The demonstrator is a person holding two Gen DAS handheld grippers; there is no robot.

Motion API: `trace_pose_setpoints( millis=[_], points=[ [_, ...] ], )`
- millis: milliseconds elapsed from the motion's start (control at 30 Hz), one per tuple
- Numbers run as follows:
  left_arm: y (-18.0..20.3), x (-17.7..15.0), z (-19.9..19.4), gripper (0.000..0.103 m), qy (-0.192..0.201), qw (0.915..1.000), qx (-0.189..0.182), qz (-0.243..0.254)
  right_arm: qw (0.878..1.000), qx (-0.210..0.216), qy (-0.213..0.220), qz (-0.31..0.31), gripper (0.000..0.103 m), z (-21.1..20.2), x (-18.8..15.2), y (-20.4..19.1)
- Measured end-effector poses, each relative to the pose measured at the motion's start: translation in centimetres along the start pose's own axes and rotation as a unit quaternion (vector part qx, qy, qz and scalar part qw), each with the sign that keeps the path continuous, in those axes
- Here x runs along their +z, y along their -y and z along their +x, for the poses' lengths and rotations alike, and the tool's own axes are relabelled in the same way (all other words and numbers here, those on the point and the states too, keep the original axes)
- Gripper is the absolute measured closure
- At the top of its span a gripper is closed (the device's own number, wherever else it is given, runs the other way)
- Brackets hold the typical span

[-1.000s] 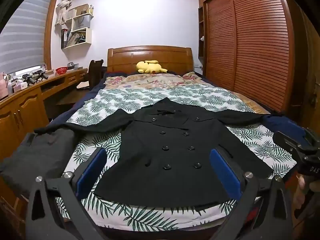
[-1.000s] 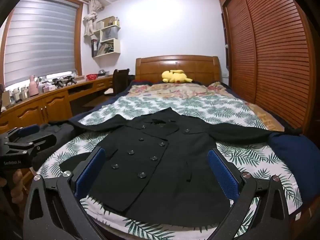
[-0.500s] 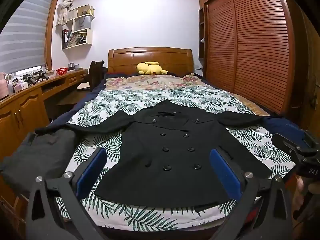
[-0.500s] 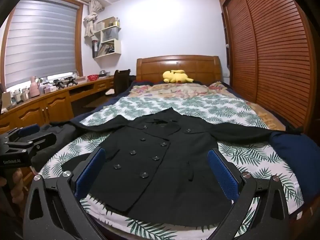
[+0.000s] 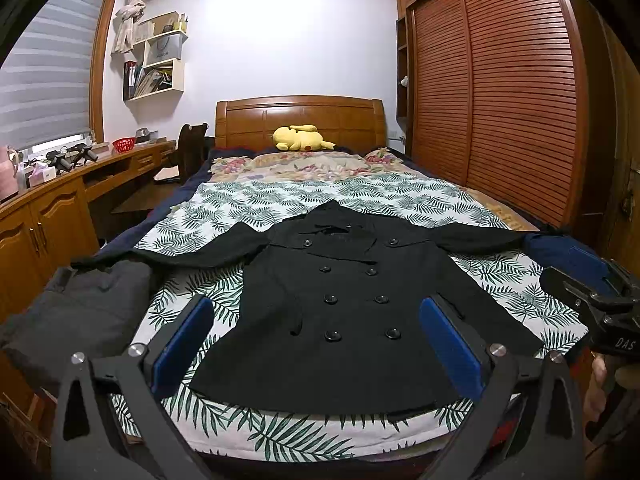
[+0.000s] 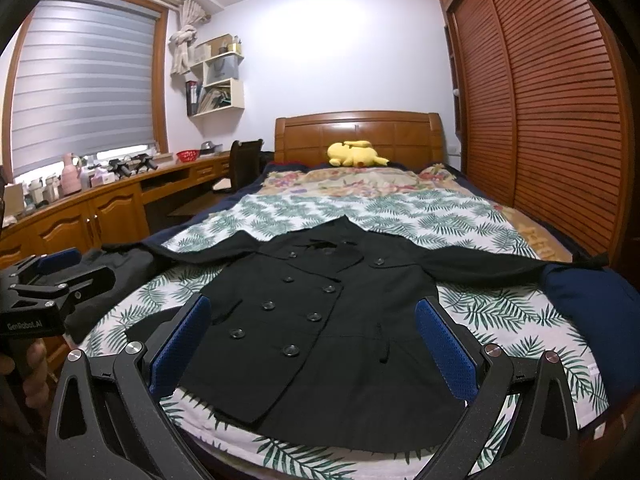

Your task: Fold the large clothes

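A black double-breasted button-front coat [image 5: 344,320] lay flat, front up, on the palm-leaf-print bedspread [image 5: 280,196] at the foot of the wooden bed, both sleeves stretched out to the sides. The left gripper [image 5: 320,344] with blue-padded fingers [image 5: 182,344] hovered over the hem, spread wide and grasping nothing. The right gripper [image 6: 316,346] hung likewise released above the coat, empty. A folded dark grey garment [image 5: 76,312] sat beside the left sleeve, a yellow plush toy [image 5: 300,138] by the headboard
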State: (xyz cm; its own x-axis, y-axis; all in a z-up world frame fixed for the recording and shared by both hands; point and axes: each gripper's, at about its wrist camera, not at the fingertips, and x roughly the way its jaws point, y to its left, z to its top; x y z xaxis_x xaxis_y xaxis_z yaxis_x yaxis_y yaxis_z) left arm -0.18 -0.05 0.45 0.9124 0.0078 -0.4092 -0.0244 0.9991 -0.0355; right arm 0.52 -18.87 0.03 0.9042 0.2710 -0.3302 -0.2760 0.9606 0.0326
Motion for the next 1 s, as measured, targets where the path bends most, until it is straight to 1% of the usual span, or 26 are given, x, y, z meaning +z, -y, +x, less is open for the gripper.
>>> trace_pose_setpoints(
  millis=[300,1000],
  points=[
    [0.42,0.48,-1.03,0.0,0.006,1.0,-0.001,0.001,1.0,0.0,0.0,0.0,0.0,-0.05,0.01,-0.09],
    [0.42,0.47,-1.12,0.0,0.005,1.0,0.001,0.001,1.0,0.001,0.001,0.002,0.0,-0.26,0.1,0.06]
  ],
)
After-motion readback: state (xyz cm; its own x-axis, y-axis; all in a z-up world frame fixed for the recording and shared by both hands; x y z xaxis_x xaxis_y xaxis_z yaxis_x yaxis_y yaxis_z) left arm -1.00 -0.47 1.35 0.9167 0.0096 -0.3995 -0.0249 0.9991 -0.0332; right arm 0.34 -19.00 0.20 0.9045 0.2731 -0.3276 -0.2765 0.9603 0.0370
